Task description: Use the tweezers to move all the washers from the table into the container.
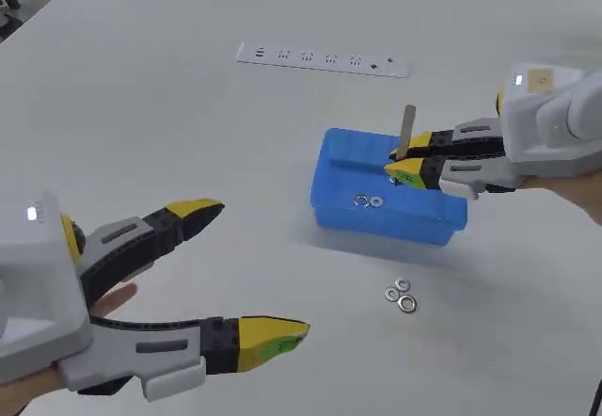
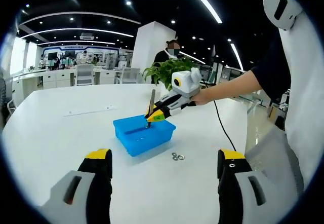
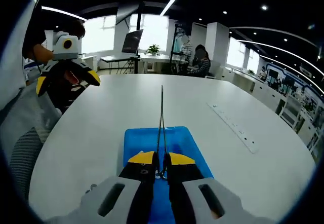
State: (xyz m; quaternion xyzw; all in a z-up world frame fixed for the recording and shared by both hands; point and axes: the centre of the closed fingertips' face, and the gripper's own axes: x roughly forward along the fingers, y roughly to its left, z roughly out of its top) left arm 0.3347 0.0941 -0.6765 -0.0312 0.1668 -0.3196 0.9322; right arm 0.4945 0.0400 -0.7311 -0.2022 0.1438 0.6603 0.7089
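On the white worktop I've got a power strip toward the far side. The room behind is an open office with ceiling strip lights and a potted plant. The blue container sits mid-worktop with two washers inside. Just in front of it, three loose washers lie clustered on the worktop. Right tongs are clenched on the tweezers, tips down in the container. There's possibly a washer at the tips, too small to tell. Left tongs are released, jaws wide, well apart from the container.
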